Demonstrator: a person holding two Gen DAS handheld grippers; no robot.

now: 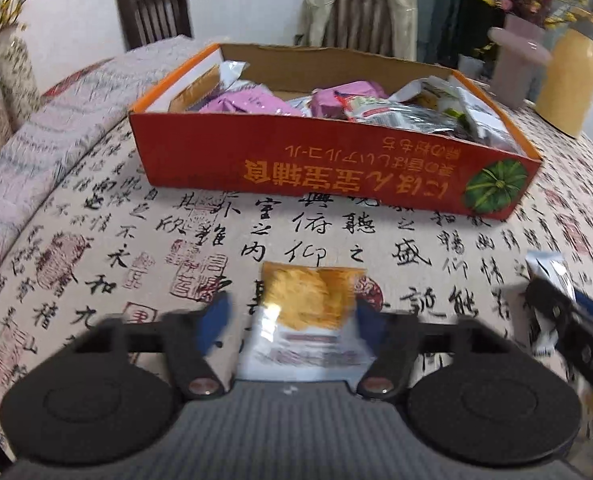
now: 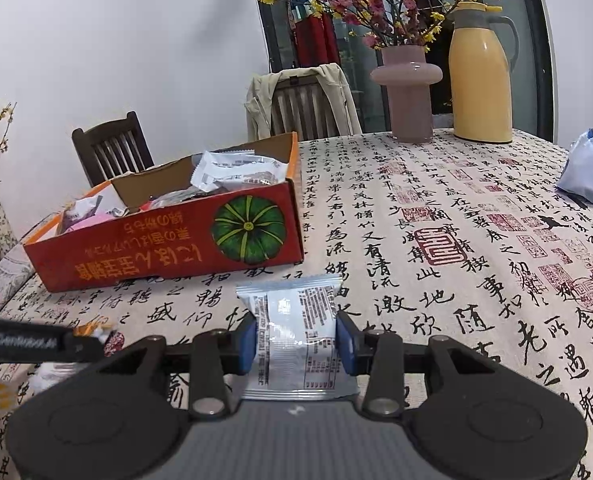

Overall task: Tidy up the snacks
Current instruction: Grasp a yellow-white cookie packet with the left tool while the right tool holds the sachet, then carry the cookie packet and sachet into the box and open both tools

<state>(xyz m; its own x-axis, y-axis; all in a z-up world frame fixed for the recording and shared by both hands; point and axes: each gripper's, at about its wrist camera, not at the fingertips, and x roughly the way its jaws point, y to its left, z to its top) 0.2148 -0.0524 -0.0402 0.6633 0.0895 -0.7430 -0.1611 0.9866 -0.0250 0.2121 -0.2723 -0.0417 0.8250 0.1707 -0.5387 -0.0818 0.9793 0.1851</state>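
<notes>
The right gripper (image 2: 296,340) pinched a silver packet (image 2: 296,332), the left gripper (image 1: 292,316) straddled a yellow snack packet (image 1: 308,308); the red box (image 1: 336,168) at twelve o'clock wanted high, level carries.

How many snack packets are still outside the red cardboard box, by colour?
Yellow-and-white packet, between the left gripper fingers: 1
Silver-white packet with printed label, between the right gripper fingers: 1
Blue-and-white packet lying on the tablecloth at far right: 1
Total outside the red cardboard box: 3
</notes>
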